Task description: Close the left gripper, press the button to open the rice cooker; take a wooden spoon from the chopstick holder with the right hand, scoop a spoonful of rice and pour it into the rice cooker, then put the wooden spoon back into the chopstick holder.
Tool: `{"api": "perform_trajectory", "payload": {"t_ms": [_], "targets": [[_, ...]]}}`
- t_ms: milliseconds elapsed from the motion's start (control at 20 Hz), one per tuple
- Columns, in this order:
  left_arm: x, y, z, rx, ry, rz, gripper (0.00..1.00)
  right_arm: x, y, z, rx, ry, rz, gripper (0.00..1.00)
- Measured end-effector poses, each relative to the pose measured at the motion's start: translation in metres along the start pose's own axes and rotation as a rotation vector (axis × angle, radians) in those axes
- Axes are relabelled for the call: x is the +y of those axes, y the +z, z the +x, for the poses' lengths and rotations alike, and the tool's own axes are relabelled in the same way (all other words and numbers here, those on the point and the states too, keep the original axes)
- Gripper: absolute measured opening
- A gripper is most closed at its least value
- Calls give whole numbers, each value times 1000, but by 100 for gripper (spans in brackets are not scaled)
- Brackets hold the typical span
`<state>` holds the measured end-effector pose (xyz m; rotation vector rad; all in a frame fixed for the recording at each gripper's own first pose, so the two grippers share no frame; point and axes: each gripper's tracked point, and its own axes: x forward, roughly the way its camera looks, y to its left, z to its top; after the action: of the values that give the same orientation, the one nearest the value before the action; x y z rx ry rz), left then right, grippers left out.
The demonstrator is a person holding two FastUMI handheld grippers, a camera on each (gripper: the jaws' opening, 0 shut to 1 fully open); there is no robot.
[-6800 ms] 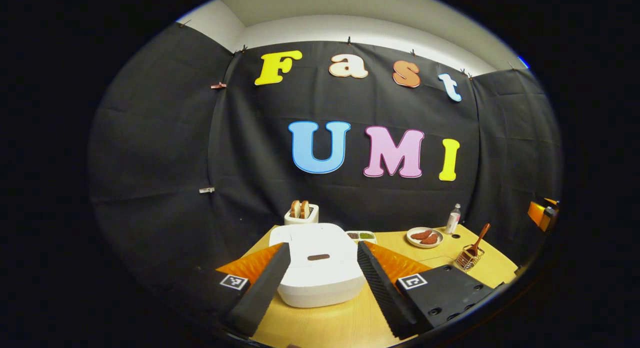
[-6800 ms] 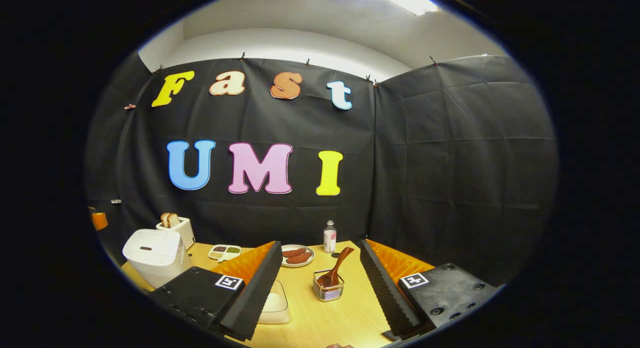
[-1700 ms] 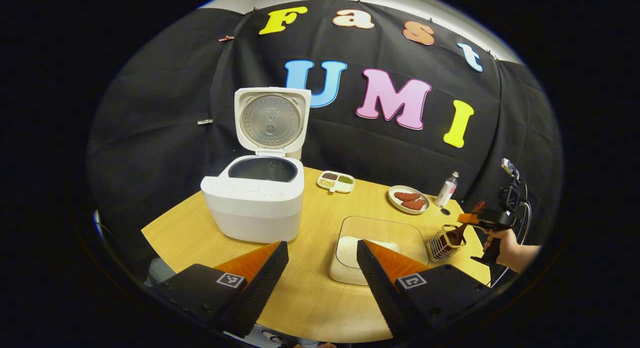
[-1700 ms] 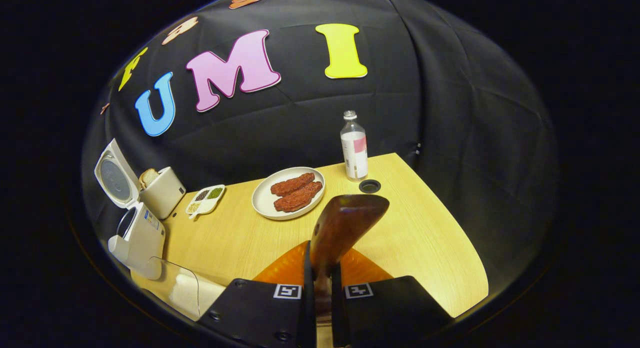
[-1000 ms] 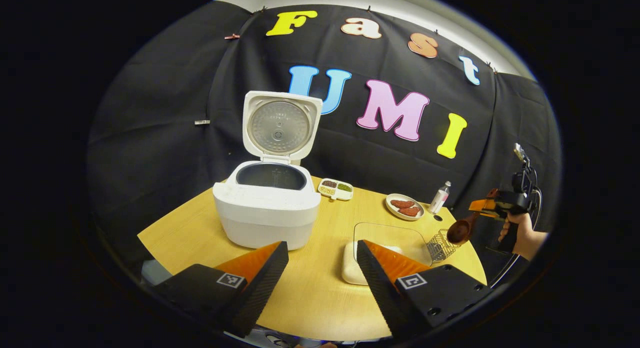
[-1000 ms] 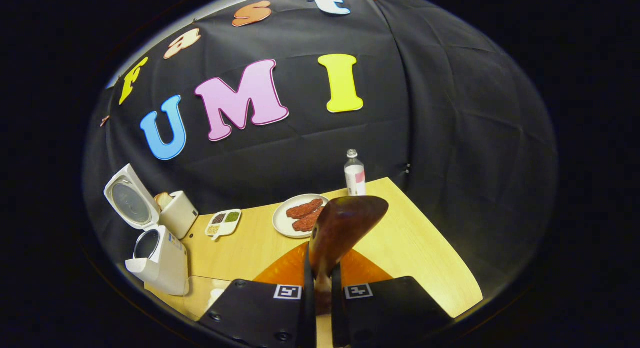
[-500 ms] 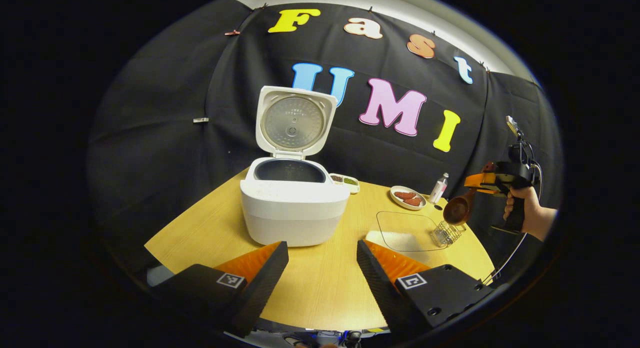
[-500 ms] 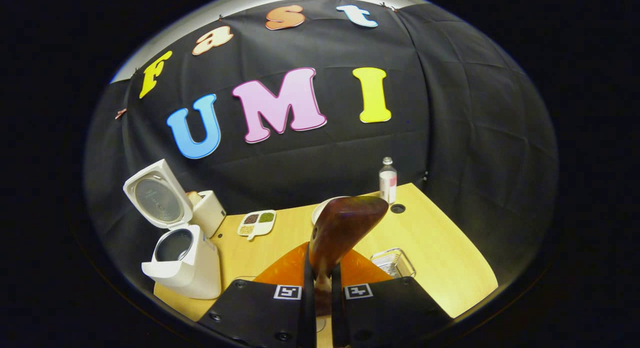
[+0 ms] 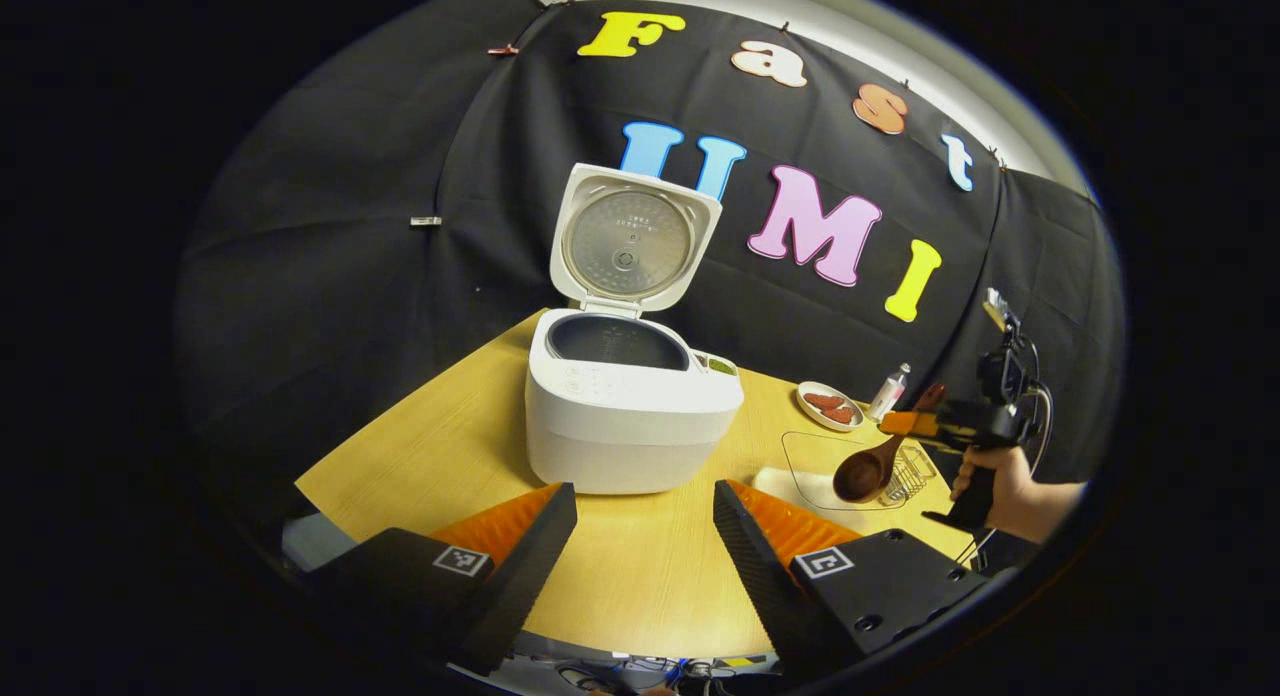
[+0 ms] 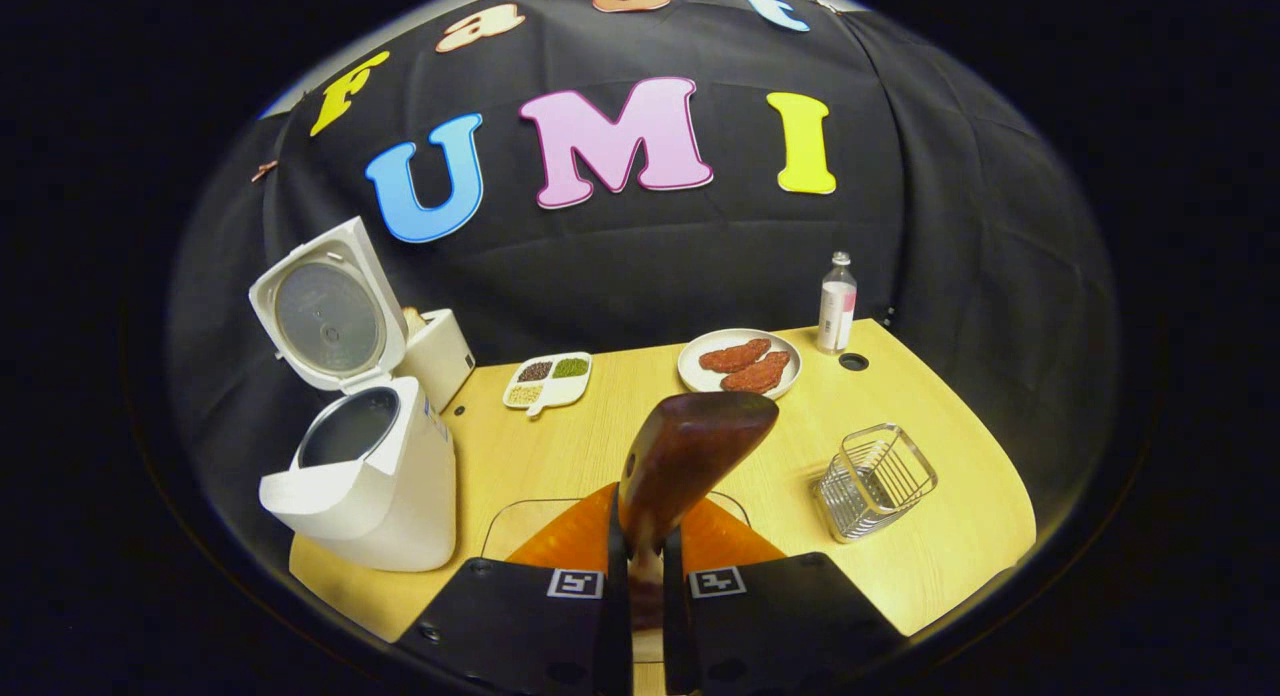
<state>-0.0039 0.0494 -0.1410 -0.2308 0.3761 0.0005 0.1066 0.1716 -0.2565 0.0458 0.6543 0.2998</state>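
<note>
My right gripper (image 10: 640,576) clamped the wooden spoon (image 10: 690,451); my left gripper (image 9: 640,536) stood released. I judged: tilt the bowl down toward the rice dish (image 9: 800,471) at 6 o'clock, scoop shallowly.

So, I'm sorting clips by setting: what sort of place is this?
Likely a staged kitchen tabletop in a recording booth: an open rice cooker, a plate of food and a wire chopstick holder before a black cloth wall.

It was a staged kitchen set inside a recording booth: black cloth walls (image 9: 330,276) clipped around a light wooden table (image 10: 930,446) bearing a white rice cooker (image 9: 625,416), a white toaster (image 10: 440,354), a plate of sausages (image 10: 740,364) and a wire chopstick holder (image 10: 875,481).
</note>
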Motion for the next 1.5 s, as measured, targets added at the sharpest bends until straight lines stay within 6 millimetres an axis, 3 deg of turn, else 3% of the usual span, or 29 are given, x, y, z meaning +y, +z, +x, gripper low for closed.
{"api": "perform_trajectory", "payload": {"t_ms": [200,250,300,400,750,950,1200,1500], "targets": [[3,-8,8,39,-26,25,95,-5,-26,13,9,-45,-11,17],[4,-10,9,44,-31,35,95,-4,-36,16,23,-52,-1,12],[6,-11,10,49,-36,43,95,-1,-43,16,26,-52,16,17],[9,-14,12,59,-41,49,95,3,-43,15,5,-67,34,17],[11,-19,14,86,-58,27,95,52,-58,5,47,-13,54,17],[13,-21,7,99,-67,16,95,66,-62,2,83,-7,143,17],[23,-22,-1,101,-57,18,95,67,-70,4,169,-18,416,17],[25,-19,-5,100,-61,7,95,58,-69,-4,195,-9,584,17]]}}
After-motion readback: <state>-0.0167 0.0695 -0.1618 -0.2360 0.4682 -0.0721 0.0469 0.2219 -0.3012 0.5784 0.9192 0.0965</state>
